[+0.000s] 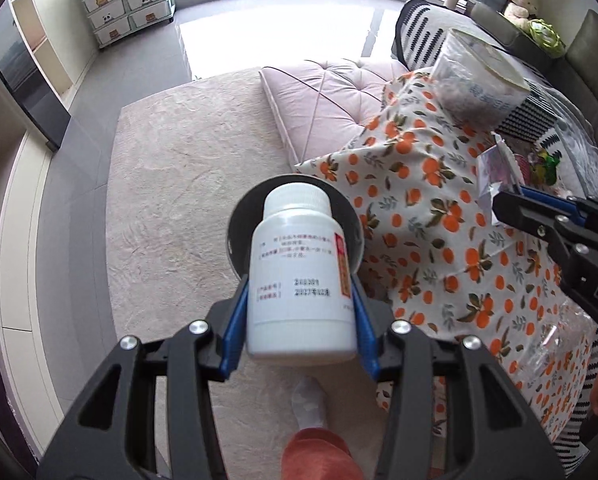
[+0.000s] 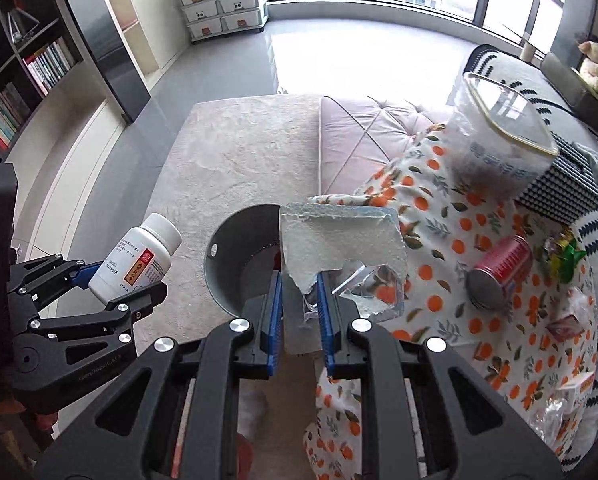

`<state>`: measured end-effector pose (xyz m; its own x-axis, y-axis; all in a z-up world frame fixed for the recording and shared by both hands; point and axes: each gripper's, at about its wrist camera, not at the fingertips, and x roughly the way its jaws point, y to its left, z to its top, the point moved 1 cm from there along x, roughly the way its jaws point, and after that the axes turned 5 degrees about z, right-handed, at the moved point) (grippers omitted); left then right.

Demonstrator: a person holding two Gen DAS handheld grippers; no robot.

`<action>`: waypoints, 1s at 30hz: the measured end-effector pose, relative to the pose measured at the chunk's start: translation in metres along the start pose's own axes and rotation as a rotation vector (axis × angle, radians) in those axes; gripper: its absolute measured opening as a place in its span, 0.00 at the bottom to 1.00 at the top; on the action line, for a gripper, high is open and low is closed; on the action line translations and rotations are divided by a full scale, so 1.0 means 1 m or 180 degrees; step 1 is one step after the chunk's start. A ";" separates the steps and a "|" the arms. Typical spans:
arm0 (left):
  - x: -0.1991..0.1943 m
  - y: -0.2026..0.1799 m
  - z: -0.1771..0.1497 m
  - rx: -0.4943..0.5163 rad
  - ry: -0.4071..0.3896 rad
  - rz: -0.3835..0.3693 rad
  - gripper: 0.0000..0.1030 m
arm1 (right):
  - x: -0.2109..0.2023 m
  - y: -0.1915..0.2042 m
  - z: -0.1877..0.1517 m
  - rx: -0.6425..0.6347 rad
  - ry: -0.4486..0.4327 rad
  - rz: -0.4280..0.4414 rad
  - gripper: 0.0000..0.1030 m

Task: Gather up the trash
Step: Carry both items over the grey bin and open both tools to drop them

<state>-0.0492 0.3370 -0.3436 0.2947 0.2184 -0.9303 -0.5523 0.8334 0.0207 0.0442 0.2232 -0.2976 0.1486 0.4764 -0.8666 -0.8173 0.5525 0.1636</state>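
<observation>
Both wrist views look down, sharing the bin (image 1: 295,224) (image 2: 243,260).

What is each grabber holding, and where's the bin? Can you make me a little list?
left gripper: shut on the white pill bottle, cap pointing at the bin
right gripper: shut on a clear plastic wrapper
bin: dark round bin on the rug, beside the table, just beyond both grippers
table: covered by an orange-print cloth
still on the table: red can on its side, clear jar, small wrappers
</observation>
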 end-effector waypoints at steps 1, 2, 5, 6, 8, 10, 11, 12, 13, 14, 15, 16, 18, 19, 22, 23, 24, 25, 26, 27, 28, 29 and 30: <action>0.006 0.009 0.003 -0.0025 0.0008 0.0016 0.45 | 0.011 0.006 0.006 -0.0025 0.0012 0.0029 0.15; 0.013 0.017 0.006 -0.0048 0.0017 0.0031 0.45 | 0.020 0.011 0.010 -0.0045 0.0027 0.0056 0.15; 0.033 0.036 0.013 -0.0125 0.0063 0.0035 0.45 | 0.050 0.021 0.020 -0.0097 0.0092 0.0131 0.15; 0.040 0.041 0.014 -0.0146 0.0073 0.0027 0.45 | 0.060 0.024 0.021 -0.0114 0.0109 0.0141 0.15; 0.053 0.047 0.016 -0.0150 0.0079 0.0020 0.45 | 0.081 0.029 0.023 -0.0161 0.0155 0.0139 0.15; 0.066 0.050 0.016 -0.0141 0.0092 0.0016 0.45 | 0.099 0.030 0.023 -0.0153 0.0205 0.0156 0.16; 0.072 0.050 0.015 -0.0137 0.0099 0.0014 0.45 | 0.107 0.029 0.021 -0.0146 0.0238 0.0173 0.16; 0.078 0.050 0.015 -0.0133 0.0104 0.0012 0.45 | 0.116 0.029 0.019 -0.0145 0.0276 0.0191 0.16; 0.083 0.050 0.015 -0.0128 0.0109 0.0013 0.45 | 0.124 0.030 0.017 -0.0149 0.0319 0.0225 0.21; 0.089 0.050 0.015 -0.0125 0.0112 0.0015 0.45 | 0.131 0.030 0.015 -0.0156 0.0351 0.0240 0.31; 0.094 0.049 0.014 -0.0125 0.0114 0.0013 0.45 | 0.137 0.030 0.013 -0.0157 0.0353 0.0237 0.35; 0.100 0.049 0.014 -0.0126 0.0115 0.0013 0.45 | 0.142 0.031 0.011 -0.0158 0.0350 0.0236 0.38; 0.110 0.047 0.013 -0.0128 0.0125 0.0014 0.45 | 0.148 0.030 0.008 -0.0178 0.0369 0.0239 0.38; 0.115 0.046 0.012 -0.0133 0.0135 0.0011 0.45 | 0.149 0.029 0.006 -0.0179 0.0366 0.0236 0.38; 0.124 0.041 0.011 -0.0117 0.0159 -0.0002 0.45 | 0.149 0.024 0.003 -0.0150 0.0374 0.0236 0.38; 0.126 0.039 0.011 -0.0104 0.0164 -0.0001 0.45 | 0.148 0.023 0.003 -0.0141 0.0380 0.0230 0.38; 0.128 0.038 0.012 -0.0089 0.0169 -0.0007 0.45 | 0.147 0.021 0.002 -0.0130 0.0387 0.0221 0.38; 0.129 0.037 0.012 -0.0072 0.0174 -0.0015 0.45 | 0.145 0.019 0.002 -0.0116 0.0393 0.0211 0.38; 0.130 0.035 0.013 -0.0051 0.0179 -0.0019 0.45 | 0.143 0.017 0.001 -0.0102 0.0396 0.0203 0.38; 0.131 0.033 0.014 -0.0030 0.0182 -0.0021 0.46 | 0.142 0.015 0.001 -0.0087 0.0397 0.0198 0.38; 0.132 0.031 0.015 -0.0005 0.0182 -0.0017 0.46 | 0.140 0.013 0.001 -0.0073 0.0394 0.0192 0.38; 0.134 0.029 0.016 0.0022 0.0176 -0.0012 0.46 | 0.138 0.011 0.000 -0.0057 0.0390 0.0183 0.38; 0.135 0.027 0.017 0.0050 0.0163 -0.0001 0.46 | 0.136 0.008 0.000 -0.0040 0.0387 0.0169 0.38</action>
<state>-0.0111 0.3976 -0.4623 0.2544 0.1921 -0.9478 -0.5399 0.8413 0.0256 0.0574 0.2924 -0.4142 0.0369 0.4180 -0.9077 -0.8293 0.5196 0.2056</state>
